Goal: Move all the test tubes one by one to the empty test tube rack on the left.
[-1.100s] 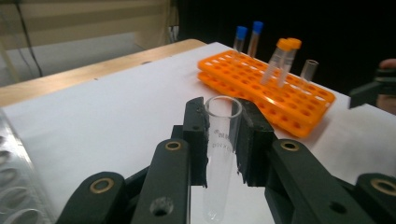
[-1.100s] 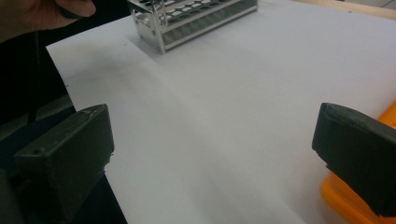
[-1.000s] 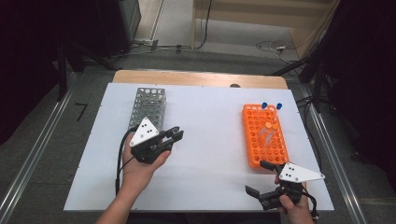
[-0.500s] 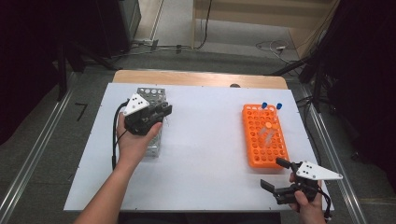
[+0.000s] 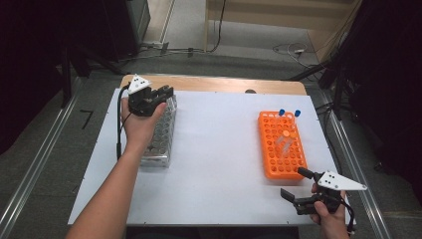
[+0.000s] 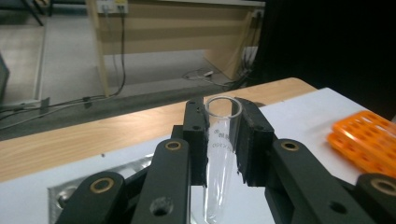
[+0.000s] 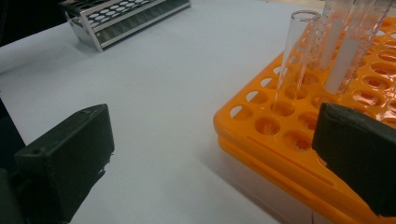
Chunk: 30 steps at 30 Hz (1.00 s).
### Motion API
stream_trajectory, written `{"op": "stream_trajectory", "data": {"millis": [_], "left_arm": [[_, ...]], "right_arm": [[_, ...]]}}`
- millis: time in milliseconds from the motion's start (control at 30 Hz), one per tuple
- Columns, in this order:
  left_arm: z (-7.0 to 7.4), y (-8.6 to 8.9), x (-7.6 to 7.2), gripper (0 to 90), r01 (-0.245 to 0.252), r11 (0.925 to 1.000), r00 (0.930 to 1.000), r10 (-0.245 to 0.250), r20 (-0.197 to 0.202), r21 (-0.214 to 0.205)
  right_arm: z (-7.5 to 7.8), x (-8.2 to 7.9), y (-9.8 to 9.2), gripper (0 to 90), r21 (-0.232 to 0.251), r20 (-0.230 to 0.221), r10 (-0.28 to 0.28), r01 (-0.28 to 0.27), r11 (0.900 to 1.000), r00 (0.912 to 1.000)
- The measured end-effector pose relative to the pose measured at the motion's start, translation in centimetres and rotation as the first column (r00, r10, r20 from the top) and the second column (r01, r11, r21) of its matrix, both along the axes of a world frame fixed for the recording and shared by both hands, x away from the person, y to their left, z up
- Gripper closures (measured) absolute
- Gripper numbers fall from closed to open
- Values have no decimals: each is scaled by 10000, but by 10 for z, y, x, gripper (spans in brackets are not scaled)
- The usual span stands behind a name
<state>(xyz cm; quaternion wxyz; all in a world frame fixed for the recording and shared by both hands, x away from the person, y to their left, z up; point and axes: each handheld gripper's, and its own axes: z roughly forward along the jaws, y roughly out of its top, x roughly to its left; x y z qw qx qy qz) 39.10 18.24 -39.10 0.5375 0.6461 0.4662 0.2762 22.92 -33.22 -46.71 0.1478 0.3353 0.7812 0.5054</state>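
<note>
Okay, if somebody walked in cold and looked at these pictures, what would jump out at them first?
Probably the bright orange tube rack on the white table's right side, with clear tubes standing in it. Next, the left gripper clamped on an empty glass test tube, above the far end of the metal rack at the left. The right gripper waits open near the orange rack's near end.

Left arm: bare forearm reaching from the near left to the far left.
Left gripper (image 5: 161, 93): jaws clamped, a clear tube (image 6: 220, 154) upright between them.
Right gripper (image 5: 297, 185): near right, jaws spread wide, nothing between them.
</note>
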Motion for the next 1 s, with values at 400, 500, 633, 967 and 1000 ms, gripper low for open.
{"op": "stream_trajectory", "data": {"millis": [400, 500, 633, 967, 1000], "left_arm": [[-8, 7, 40, 762, -851, 9962, 9957, 843, -391, -205], [-12, 5, 48, 762, -1070, 9942, 9933, 1065, -447, -83], [-16, 1, 56, 762, -1317, 9913, 9901, 1315, -494, -22], [-29, -8, 64, 760, -1599, 9823, 9811, 1691, -945, 979], [-30, -8, 65, 759, -1639, 9811, 9792, 1744, -1041, 1027]], "right_arm": [[0, 1, -3, 0, 58, -107, -132, 133, 9999, 9999], [0, 1, -3, 0, 90, -90, -130, 131, 9999, 9999], [0, 1, -3, 0, 97, -68, -149, 150, 9998, 9999], [0, 1, -7, 0, 200, -78, -292, 294, 9994, 9995], [0, 1, -7, 0, 192, -65, -287, 289, 9994, 9996]]}}
